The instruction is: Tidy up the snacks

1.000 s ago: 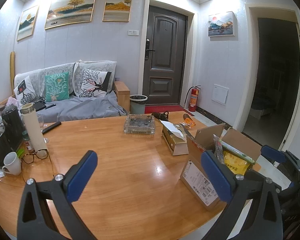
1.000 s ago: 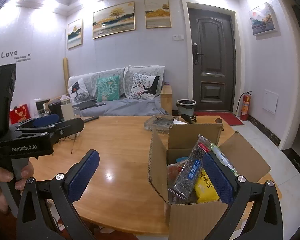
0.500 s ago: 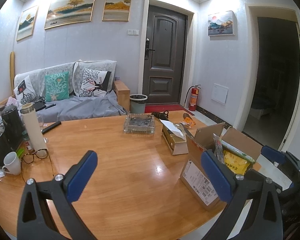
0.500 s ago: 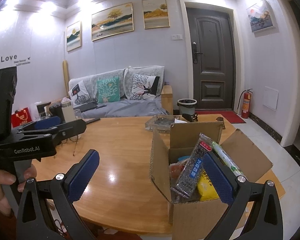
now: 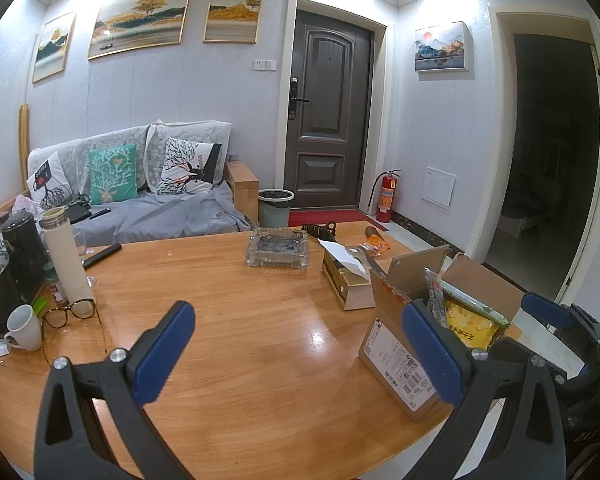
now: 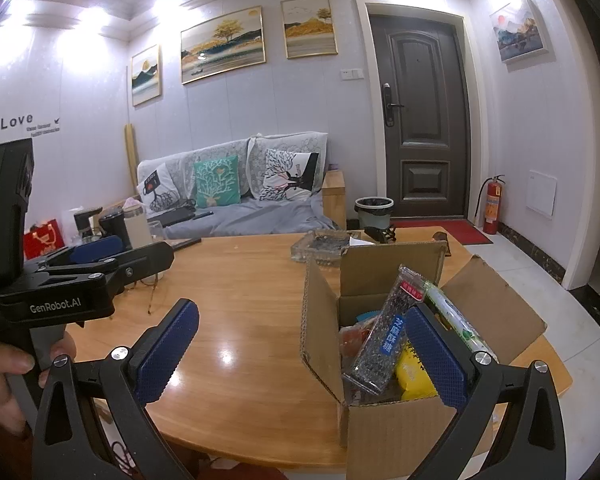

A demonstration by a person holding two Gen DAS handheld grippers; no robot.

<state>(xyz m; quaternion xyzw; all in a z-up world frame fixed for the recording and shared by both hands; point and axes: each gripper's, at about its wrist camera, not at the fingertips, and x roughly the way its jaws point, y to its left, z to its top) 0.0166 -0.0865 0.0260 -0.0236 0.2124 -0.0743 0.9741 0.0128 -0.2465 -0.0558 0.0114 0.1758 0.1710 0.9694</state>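
Note:
An open cardboard box (image 6: pixel 384 432) stands at the near right edge of the round wooden table (image 6: pixel 252 320). It holds several snack packets: a long clear sesame-candy pack (image 6: pixel 384 340), a yellow bag (image 6: pixel 412 376) and a green-and-white tube (image 6: pixel 456 320). The box also shows in the left wrist view (image 5: pixel 400 356), with the yellow bag (image 5: pixel 468 324) inside. My right gripper (image 6: pixel 300 352) is open and empty, just in front of the box. My left gripper (image 5: pixel 300 352) is open and empty above the table, left of the box.
A glass ashtray (image 5: pixel 278 248), a tissue box (image 5: pixel 348 280) and an orange packet (image 5: pixel 374 244) lie at the far side. A thermos (image 5: pixel 66 256), kettle (image 5: pixel 24 256), mug (image 5: pixel 22 328) and glasses (image 5: pixel 70 312) crowd the left edge.
Both grippers have drifted slightly; the box sits a little higher in the right wrist view. Nothing was grasped or released.

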